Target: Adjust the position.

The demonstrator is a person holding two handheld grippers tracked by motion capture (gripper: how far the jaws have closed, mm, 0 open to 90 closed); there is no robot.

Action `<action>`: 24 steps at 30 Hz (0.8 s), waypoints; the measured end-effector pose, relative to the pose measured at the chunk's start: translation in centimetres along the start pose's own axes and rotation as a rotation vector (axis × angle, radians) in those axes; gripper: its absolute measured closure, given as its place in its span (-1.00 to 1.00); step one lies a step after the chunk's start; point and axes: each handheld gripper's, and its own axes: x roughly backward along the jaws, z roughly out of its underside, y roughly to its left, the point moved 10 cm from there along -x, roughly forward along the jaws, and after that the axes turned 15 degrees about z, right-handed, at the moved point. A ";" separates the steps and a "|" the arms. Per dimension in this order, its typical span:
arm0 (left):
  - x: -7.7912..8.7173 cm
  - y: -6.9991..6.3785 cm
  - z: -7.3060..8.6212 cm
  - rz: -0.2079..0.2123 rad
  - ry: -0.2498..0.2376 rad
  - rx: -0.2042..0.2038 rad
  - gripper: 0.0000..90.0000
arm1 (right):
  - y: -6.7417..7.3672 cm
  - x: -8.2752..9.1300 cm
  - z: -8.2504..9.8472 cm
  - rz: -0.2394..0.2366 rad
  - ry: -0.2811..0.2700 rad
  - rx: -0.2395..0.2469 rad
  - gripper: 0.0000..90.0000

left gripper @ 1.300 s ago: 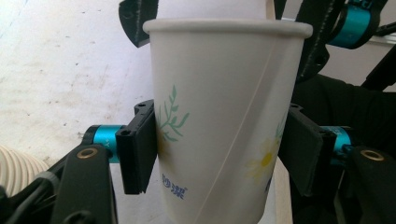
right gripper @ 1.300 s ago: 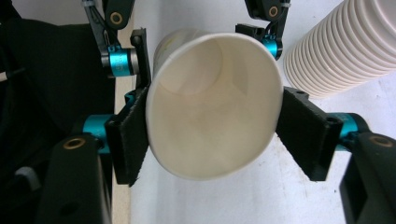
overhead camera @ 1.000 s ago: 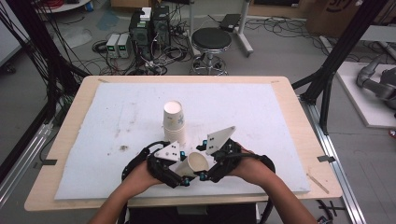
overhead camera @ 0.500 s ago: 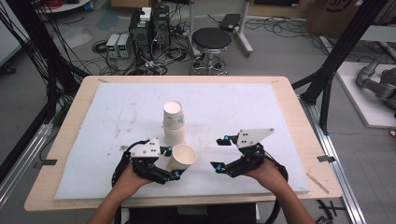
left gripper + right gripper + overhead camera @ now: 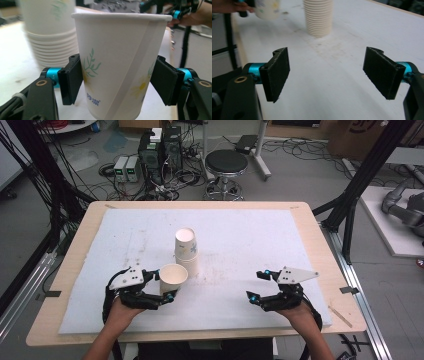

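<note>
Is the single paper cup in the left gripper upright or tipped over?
Upright. The paper cup stands rim-up between the left gripper's jaws, beside the cup stack.

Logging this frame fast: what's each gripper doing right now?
Left gripper: shut on a paper cup.
Right gripper: open, holding nothing.

Left gripper [image 5: 167,285] fingers clamped, right gripper [image 5: 256,285] fingers spread apart
</note>
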 end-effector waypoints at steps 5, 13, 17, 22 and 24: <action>1.5 0.5 -0.4 -0.062 -0.064 -0.018 -0.32 | -1.9 0.7 0.9 0.090 -0.005 -0.030 -0.51; 3.4 0.9 -0.7 -0.135 -0.124 -0.033 -0.33 | -3.0 1.1 1.5 0.164 -0.010 -0.038 -0.51; 4.1 1.4 -0.6 -0.186 -0.139 -0.027 -0.33 | -3.0 1.1 2.1 0.182 0.003 -0.037 -0.51; 5.1 2.2 -0.4 -0.240 -0.163 -0.017 -0.33 | -3.3 1.2 2.2 0.197 -0.005 -0.051 -0.51; 5.4 2.4 -0.5 -0.250 -0.179 -0.014 -0.33 | -3.4 1.2 2.2 0.205 -0.010 -0.055 -0.51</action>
